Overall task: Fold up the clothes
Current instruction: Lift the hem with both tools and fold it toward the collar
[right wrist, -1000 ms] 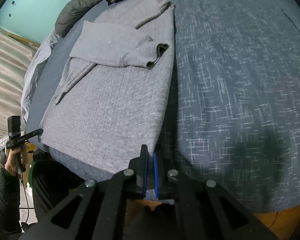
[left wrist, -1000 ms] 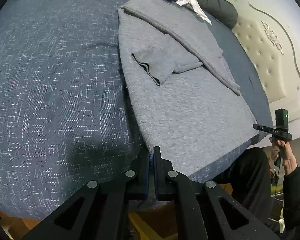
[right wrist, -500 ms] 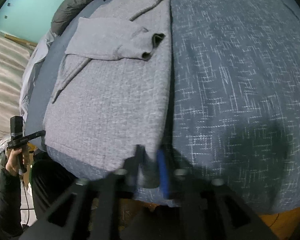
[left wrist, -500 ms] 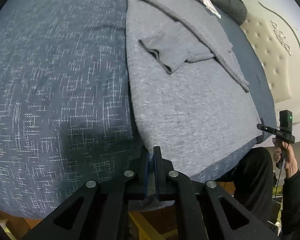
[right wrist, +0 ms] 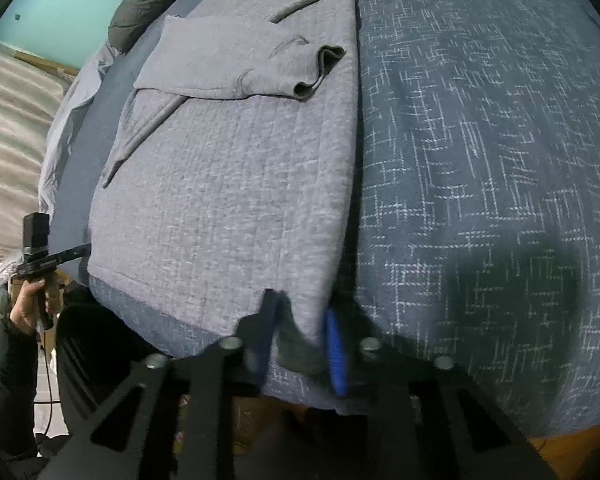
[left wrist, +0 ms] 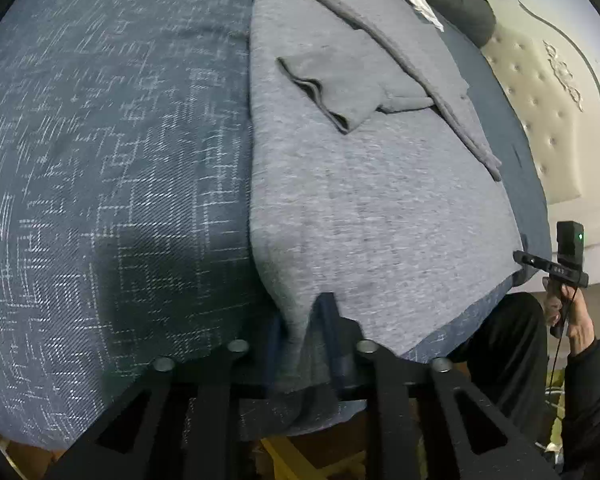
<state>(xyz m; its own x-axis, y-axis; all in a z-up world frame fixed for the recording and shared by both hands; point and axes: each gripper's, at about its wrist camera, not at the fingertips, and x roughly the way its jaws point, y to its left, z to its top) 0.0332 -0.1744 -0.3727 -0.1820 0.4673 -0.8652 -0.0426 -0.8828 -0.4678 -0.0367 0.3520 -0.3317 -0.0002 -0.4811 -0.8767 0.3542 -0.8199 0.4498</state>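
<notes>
Gripping the near hem of the grey sweater at both corners, we have the left tongs pinched on one corner and the right tongs, whose jaws have just been closing, pinched on the other. The sweater lies flat on the bed beside its near edge, sleeves folded in. To fold well, we judge we should lift both corners evenly and carry the hem toward the collar without letting the sleeves slip.
</notes>
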